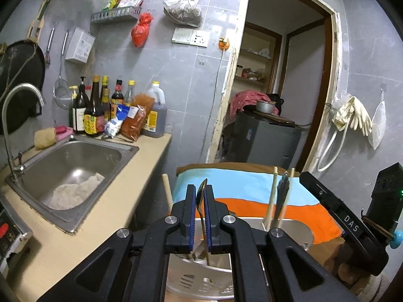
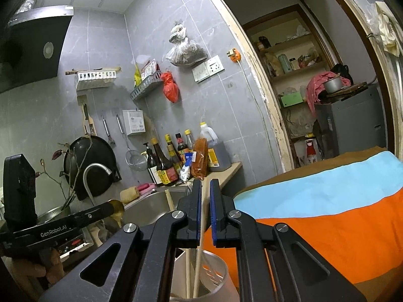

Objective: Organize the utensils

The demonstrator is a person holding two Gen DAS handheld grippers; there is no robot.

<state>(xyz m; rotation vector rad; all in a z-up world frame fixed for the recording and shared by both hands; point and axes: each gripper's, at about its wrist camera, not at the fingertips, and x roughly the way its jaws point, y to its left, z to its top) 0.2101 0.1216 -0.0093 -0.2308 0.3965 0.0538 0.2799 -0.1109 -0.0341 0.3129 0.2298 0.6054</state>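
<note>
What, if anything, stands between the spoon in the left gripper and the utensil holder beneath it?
Nothing visible does. The spoon, clamped between the left gripper's fingers, already reaches down into the open top of the utensil holder.

Blue-and-orange cloth-covered table point(image 1: 252, 188) — perforated metal utensil holder point(image 1: 199, 281) on it, beside the beige counter point(image 1: 88, 239)
</note>
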